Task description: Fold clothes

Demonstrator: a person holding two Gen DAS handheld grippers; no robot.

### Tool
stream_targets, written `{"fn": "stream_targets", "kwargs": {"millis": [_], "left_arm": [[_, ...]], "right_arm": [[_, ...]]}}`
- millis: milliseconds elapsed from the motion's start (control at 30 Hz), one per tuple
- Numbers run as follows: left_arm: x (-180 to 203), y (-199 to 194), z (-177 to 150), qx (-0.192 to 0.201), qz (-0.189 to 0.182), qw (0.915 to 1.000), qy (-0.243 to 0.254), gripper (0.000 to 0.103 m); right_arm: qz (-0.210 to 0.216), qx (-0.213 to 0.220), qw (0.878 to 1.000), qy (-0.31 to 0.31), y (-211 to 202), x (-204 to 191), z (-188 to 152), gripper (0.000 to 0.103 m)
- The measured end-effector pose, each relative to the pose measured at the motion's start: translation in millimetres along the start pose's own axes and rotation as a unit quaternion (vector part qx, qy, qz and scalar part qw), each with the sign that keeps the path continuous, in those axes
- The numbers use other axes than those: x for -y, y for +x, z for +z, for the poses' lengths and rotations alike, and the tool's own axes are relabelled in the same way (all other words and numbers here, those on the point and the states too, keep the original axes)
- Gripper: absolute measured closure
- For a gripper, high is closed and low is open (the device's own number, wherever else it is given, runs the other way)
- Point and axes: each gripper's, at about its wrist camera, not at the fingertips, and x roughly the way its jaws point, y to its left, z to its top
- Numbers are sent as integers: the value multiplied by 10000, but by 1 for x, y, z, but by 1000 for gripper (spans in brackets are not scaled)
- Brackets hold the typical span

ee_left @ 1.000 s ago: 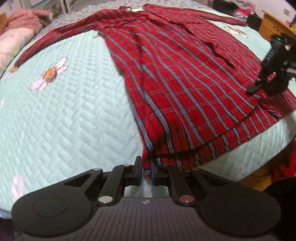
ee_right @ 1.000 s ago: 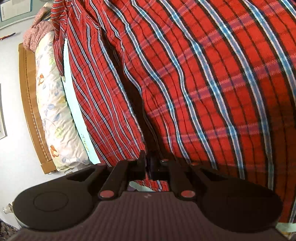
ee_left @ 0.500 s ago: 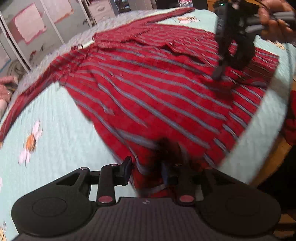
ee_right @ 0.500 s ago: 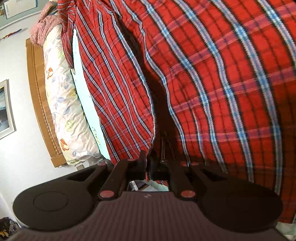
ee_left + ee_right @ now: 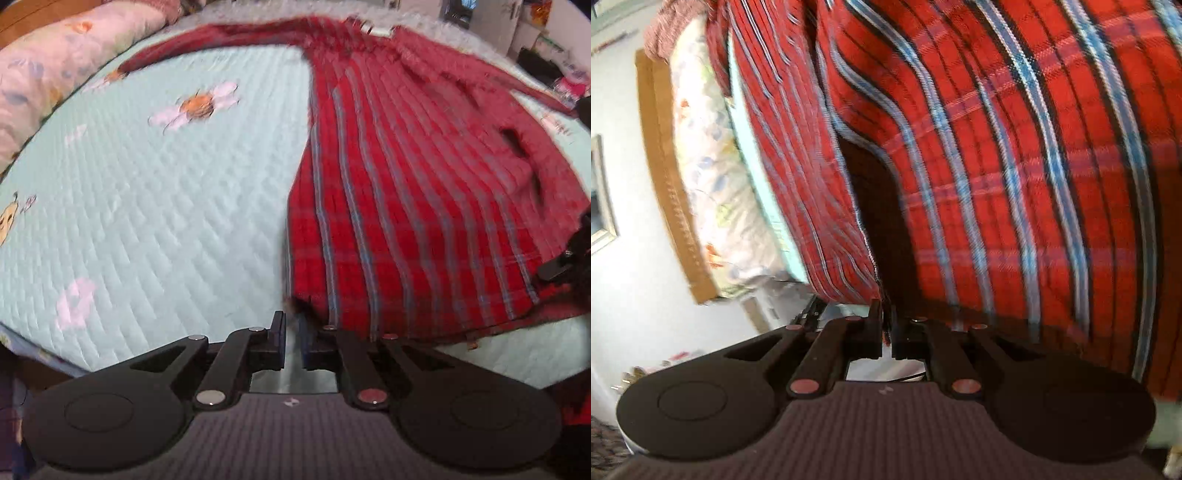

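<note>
A red plaid shirt [image 5: 406, 192] lies spread on the pale green quilted bed [image 5: 166, 206], collar far, hem near. My left gripper [image 5: 294, 339] sits at the shirt's near left hem corner, jaws nearly together with the corner at the fingertips; the view is blurred. The right gripper [image 5: 569, 254] shows at the right edge, at the shirt's right hem. In the right wrist view the shirt [image 5: 1015, 155] fills the frame, lifted and folding over itself, and my right gripper [image 5: 886, 332] is shut on a strip of its edge.
A floral pillow [image 5: 48, 70] and a wooden headboard [image 5: 668, 184] lie along the bed's left side. Bare quilt stretches left of the shirt. Dark furniture [image 5: 535, 66] stands beyond the far right corner. The bed's near edge [image 5: 480, 362] drops off just ahead of my left gripper.
My left gripper opened half a second ago and has narrowed again at the hem corner, swinging left. The right gripper has lifted its shirt edge, which now billows over the lower layer.
</note>
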Motion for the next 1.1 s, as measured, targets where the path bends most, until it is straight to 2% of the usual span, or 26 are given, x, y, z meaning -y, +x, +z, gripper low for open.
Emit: {"fn": "stream_targets", "kwargs": {"millis": [133, 267, 367, 433, 500, 600, 667, 700, 733, 800, 900, 933, 1000, 1033, 1100], "left_arm": [[-19, 3, 2, -71, 170, 9982, -563, 80], [-23, -9, 6, -123, 268, 9980, -562, 78], [-24, -24, 16, 38, 563, 9964, -626, 76], [-30, -32, 28, 271, 737, 9933, -853, 70], [-26, -30, 40, 393, 558, 9943, -824, 63], [-16, -22, 61, 530, 158, 9962, -674, 63], [-10, -17, 75, 621, -109, 9964, -573, 62], [-5, -15, 77, 596, -259, 9967, -489, 61], [1, -14, 75, 508, -422, 9971, -377, 61], [14, -11, 73, 380, -753, 9963, -151, 61], [34, -8, 77, 485, -1106, 9924, 242, 61], [41, -7, 79, 543, -1156, 9913, 322, 61], [49, 0, 87, 584, -1269, 9895, 370, 59], [51, 5, 91, 519, -1345, 9890, 341, 58], [54, 17, 97, 360, -1476, 9879, 302, 57]], "right_arm": [[-250, 76, 9995, -199, 3, 1, 6, 98], [-425, 10, 9973, -594, 6, -7, 4, 95], [-564, -104, 9945, -876, 7, -12, 1, 95], [-633, -109, 9927, -1017, 3, -16, -2, 92], [-683, -2, 9892, -1295, -10, -22, -8, 76], [-478, 410, 9878, -1426, -37, -26, -12, 59], [-338, 864, 9880, -1237, -67, -9, -25, 57], [-391, 1077, 9862, -1193, -82, -5, -32, 56], [-634, 1171, 9833, -1243, -94, 0, -43, 56], [-1116, 1138, 9795, -1232, -112, 12, -62, 54], [-1431, 1190, 9795, -764, -128, 31, -86, 54], [-1603, 1296, 9750, -828, -129, 29, -94, 54], [-2089, 1255, 9557, -1651, -116, 10, -102, 54], [-2328, 1166, 9414, -2146, -107, -1, -104, 54], [-2757, 968, 9047, -3101, -90, -21, -110, 54]]}}
